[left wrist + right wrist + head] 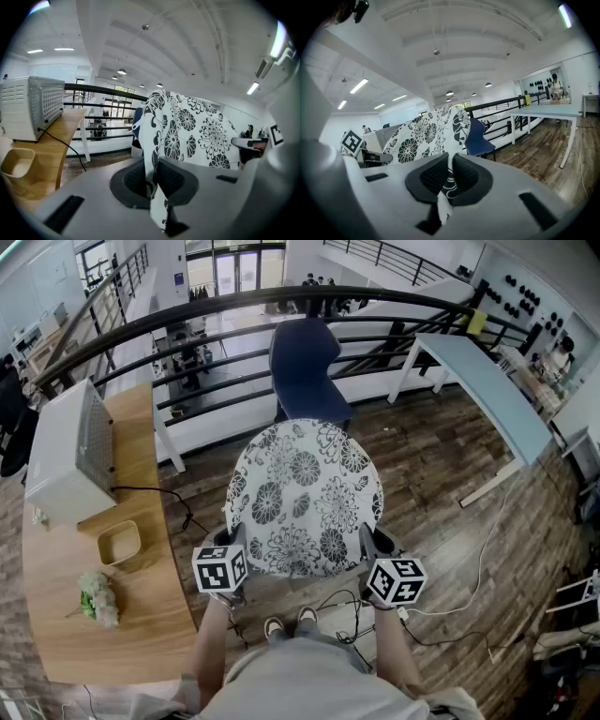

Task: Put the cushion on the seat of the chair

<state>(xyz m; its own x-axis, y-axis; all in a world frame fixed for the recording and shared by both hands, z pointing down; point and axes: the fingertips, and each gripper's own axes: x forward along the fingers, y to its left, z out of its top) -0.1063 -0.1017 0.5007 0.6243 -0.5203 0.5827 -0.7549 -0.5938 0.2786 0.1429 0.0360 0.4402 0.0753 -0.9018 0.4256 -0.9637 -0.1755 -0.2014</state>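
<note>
nearest the person, the left gripper is seen clamped on the near-left edge of the cushion, and the right gripper is pinched shut on its near-right edge, a fold of fabric being caught between each pair of pads. the round, black-and-white flowered cushion is thus held up in the air between the two grippers, with the blue chair standing beyond it and the seat partly hidden behind its far edge. the pickup is judged done. the carry to the seat, the lowering and the release are judged still to be made. no brand, label or writing can be read anywhere. only square coded markers are shown on the gripper cubes, and nothing legible is made out past the railing.
</note>
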